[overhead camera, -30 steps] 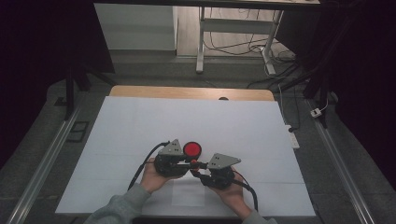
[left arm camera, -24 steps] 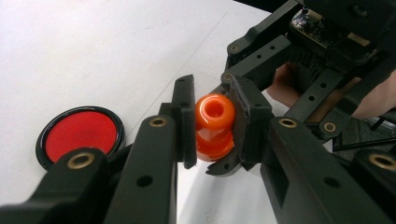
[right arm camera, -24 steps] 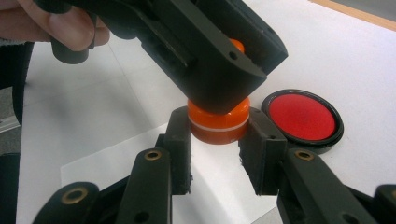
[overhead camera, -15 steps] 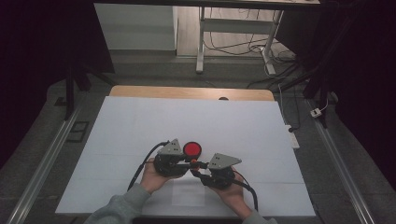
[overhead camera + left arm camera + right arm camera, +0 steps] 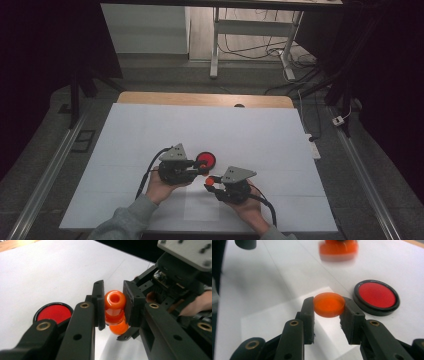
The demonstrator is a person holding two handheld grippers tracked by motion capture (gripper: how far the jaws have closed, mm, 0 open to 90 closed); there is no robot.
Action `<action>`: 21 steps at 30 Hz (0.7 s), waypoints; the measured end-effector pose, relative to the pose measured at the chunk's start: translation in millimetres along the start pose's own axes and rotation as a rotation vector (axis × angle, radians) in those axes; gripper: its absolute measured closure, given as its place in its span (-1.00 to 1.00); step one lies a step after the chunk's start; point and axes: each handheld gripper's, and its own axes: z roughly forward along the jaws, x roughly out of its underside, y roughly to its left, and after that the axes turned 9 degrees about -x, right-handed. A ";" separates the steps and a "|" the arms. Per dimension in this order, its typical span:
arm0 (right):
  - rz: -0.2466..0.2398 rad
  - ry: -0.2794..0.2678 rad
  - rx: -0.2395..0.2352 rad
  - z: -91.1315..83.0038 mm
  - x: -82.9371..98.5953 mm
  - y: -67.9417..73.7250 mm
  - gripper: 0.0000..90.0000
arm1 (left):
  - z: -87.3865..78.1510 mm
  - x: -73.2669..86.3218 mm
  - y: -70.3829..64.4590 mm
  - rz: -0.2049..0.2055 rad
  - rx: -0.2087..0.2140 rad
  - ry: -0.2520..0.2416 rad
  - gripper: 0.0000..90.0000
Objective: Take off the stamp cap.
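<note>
My left gripper [image 5: 113,304] is shut on a glossy orange segment [image 5: 114,298] with a round hole in its top and a ball below. The right gripper [image 5: 329,308] is shut on a flat orange cap [image 5: 329,303], held just above the white sheet. A red disc with a black rim [image 5: 375,297] lies flat on the sheet beside the cap; it also shows low left as the red disc [image 5: 55,313]. From above, the left gripper [image 5: 201,171] and right gripper [image 5: 212,182] sit tip to tip near the red disc [image 5: 205,160]. The orange segment [image 5: 338,248] appears blurred.
A white sheet [image 5: 200,130] covers the table, with a wooden edge [image 5: 200,99] at the far side. A small folded square shows in the sheet's front middle [image 5: 201,207]. Metal rails [image 5: 47,175] run along both sides. A desk frame and cables [image 5: 250,45] stand beyond.
The two grippers have drawn slightly apart, the right one shifting toward the front. The orange cap now sits in the right jaws, apart from the segment in the left.
</note>
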 end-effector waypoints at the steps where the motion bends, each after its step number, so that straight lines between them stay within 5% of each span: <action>1: 0.000 -0.005 0.004 -1.0 -1.7 -0.4 0.45 | -0.2 1.0 0.5 -0.001 -0.001 0.006 0.62; 21: 0.009 -0.006 0.014 -3.0 -0.6 -2.3 0.44 | 1.8 0.8 -0.6 -0.011 0.023 0.010 0.61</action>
